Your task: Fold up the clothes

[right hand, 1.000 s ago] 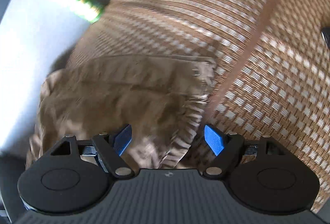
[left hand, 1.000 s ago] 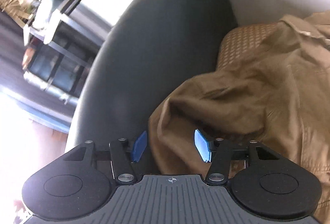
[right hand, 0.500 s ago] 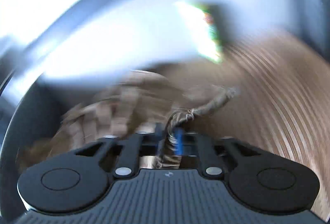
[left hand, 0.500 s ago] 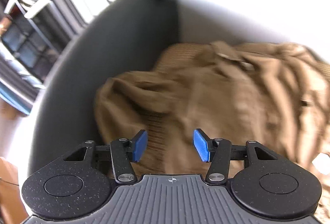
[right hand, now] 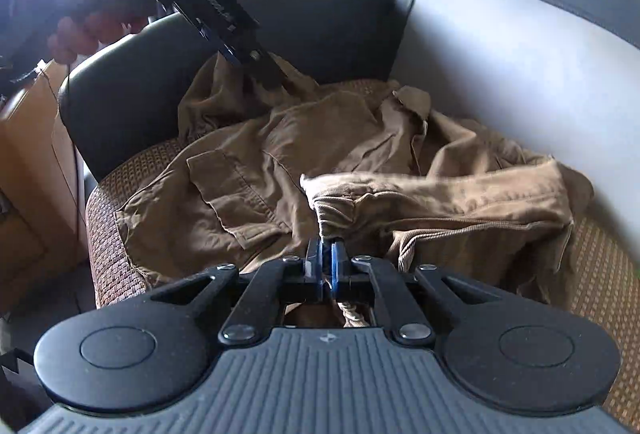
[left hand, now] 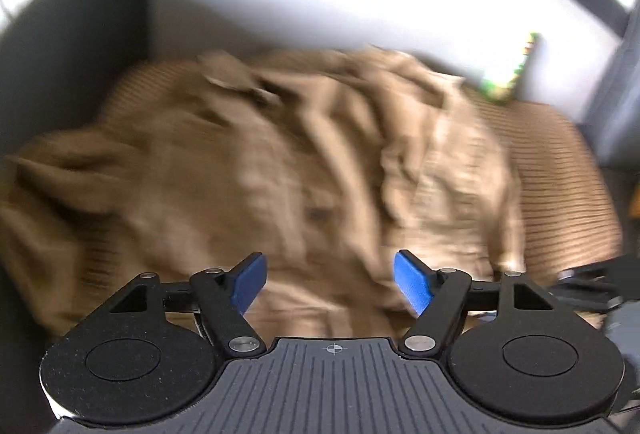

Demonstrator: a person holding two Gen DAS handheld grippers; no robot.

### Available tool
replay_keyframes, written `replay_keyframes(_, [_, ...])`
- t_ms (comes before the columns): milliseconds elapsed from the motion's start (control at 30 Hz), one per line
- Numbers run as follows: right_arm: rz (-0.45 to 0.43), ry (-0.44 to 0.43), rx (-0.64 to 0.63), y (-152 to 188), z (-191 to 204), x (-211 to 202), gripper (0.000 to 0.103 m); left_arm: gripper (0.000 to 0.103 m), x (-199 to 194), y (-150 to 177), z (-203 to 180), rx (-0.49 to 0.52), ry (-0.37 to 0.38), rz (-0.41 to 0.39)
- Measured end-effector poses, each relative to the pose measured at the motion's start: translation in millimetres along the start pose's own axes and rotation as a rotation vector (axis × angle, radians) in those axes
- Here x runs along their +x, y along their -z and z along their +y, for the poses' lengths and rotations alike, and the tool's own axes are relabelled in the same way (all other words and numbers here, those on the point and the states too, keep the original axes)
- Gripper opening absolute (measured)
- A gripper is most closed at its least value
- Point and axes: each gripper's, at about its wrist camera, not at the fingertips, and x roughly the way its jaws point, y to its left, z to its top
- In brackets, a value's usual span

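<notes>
Jaws: right gripper point(right hand: 326, 254) clamped tight on a ribbed cuff point(right hand: 334, 212) of the jacket, blue pads pressed on the cloth; left gripper point(left hand: 330, 280) wide apart, having just been opening, nothing between its pads, poised above the jacket.

Sofa point(right hand: 352, 22): dark armrest and pale backrest, the seat covered by a brown woven mat point(right hand: 106, 218).

Jacket point(right hand: 288, 150): tan, crumpled, spread over the woven seat; collar toward the backrest, a flap pocket point(right hand: 236, 194) facing up at its near side, one sleeve point(right hand: 460, 190) drawn across the top toward the right gripper. In the left wrist view it fills the middle, blurred.

Cardboard box point(right hand: 28, 162): beside the sofa, at the armrest's outer side.

Hand point(right hand: 74, 38): holds the left gripper's handle above the armrest.

Green packet point(left hand: 510, 72): small, at the backrest just past the jacket; details too blurred to tell.
</notes>
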Motion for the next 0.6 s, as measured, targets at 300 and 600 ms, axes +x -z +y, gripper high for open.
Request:
replay_keyframes(300, [0.019, 0.025, -0.054, 7.2, 8.6, -12.2, 0.005, 0.082, 71.4, -39.4, -26.0, 0.010, 0.238, 0.115])
replay_keyframes(600, [0.026, 0.059, -0.013, 8.6, 12.0, -13.3, 0.004, 0.024, 129.1, -38.1, -64.8, 0.034, 0.315, 0.222])
